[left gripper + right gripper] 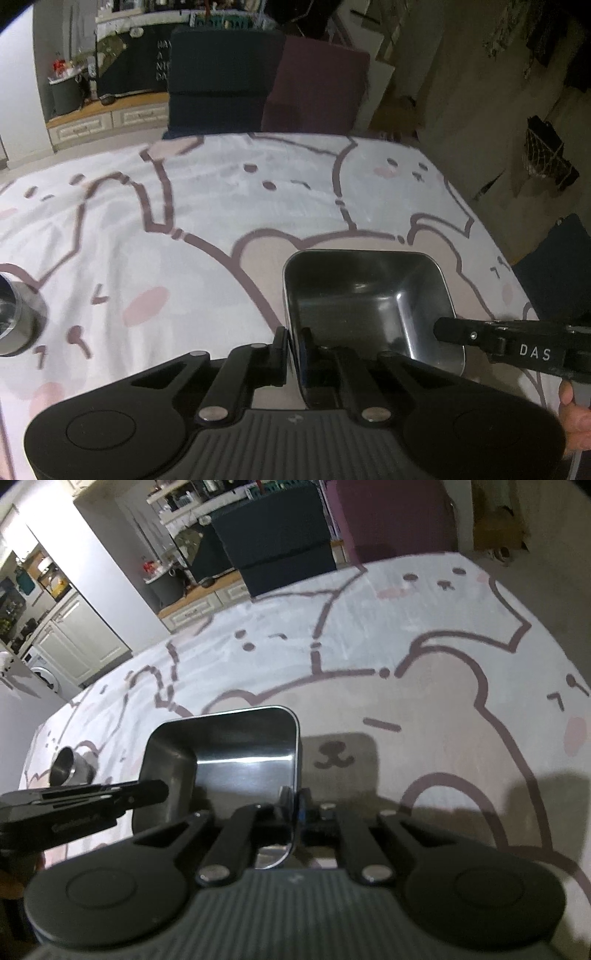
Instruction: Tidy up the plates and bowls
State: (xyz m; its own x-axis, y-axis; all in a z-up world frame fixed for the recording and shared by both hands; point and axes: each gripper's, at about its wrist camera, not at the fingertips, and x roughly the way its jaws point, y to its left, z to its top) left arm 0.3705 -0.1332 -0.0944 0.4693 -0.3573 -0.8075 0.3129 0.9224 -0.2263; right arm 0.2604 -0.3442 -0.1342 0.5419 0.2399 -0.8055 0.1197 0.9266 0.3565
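Left tongs (294, 341) clamped on the left wall of the square steel bowl (365, 291), one finger outside, one inside. Right tongs (293, 801) clamped on the opposite wall of the same bowl (229, 753), rim pinched between the fingers. Both pairs point steeply down.

Bowl held between the two pairs over the counter (207, 206), tilted a bit; its shadow falls on the cloth to its right in the right wrist view. Cannot tell whether its base touches the cloth. Interior empty, shiny, rounded corners.

Cloth on the counter: white, cartoon bear outlines, pink cheeks.

Round steel bowl (70, 770) sits on the cloth well to the left, apart from the square one; also cut off at the left edge of the left wrist view (14, 317).

Readable text: "DAS" in white on the right gripper body (535, 352). Dark cloth in the background (147, 62) carries partial white letters "HA / A NI / DA", rest hidden by a dark chair back (218, 81). Embossed word on the left gripper body in the right view too blurred to read.

A hand (574, 421) shows at the lower right edge.
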